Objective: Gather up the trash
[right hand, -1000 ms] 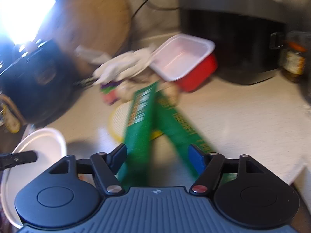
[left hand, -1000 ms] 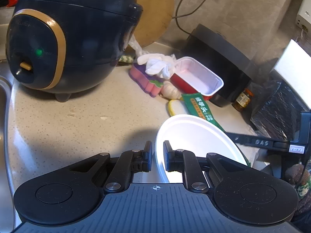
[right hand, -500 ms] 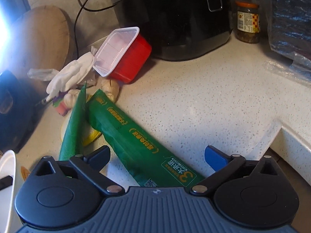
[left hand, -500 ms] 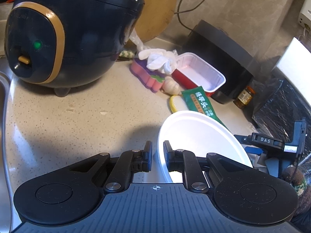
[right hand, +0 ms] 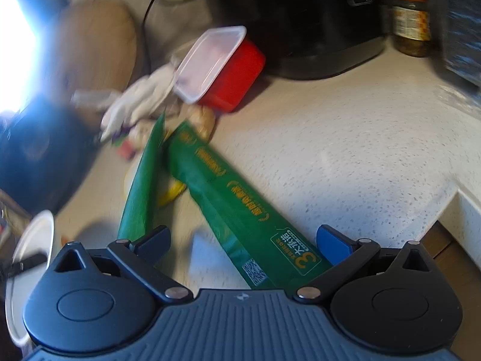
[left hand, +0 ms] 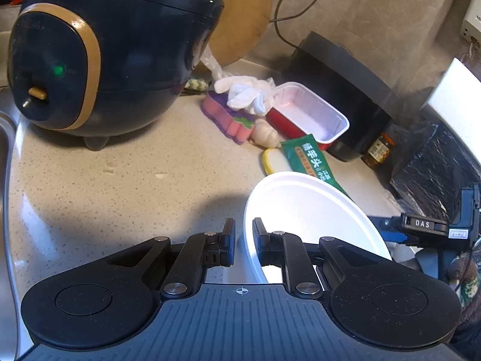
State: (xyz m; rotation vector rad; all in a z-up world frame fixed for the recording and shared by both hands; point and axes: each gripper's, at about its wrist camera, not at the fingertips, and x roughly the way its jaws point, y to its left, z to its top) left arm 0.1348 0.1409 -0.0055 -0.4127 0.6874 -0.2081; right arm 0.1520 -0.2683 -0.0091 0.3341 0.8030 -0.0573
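Left wrist view: left gripper [left hand: 243, 246] pinched onto the rim of a white foam bowl [left hand: 306, 213], one finger on each side of the wall. Bowl sits over the speckled counter [left hand: 120, 186]. Beyond it: green wrapper [left hand: 312, 159], red tray [left hand: 309, 117], dark rice cooker [left hand: 105, 54].

Right wrist view, blurred: right gripper [right hand: 243, 240] spread wide, holding nothing. The long green wrapper [right hand: 237, 207] lies on the counter [right hand: 345, 150] between the fingers, its near end just beside the blue fingertip [right hand: 330, 237]. White bowl [right hand: 33, 240] at the left edge.

speckled stone counter [left hand: 126, 180] (matt), glossy wrapper [right hand: 240, 210]
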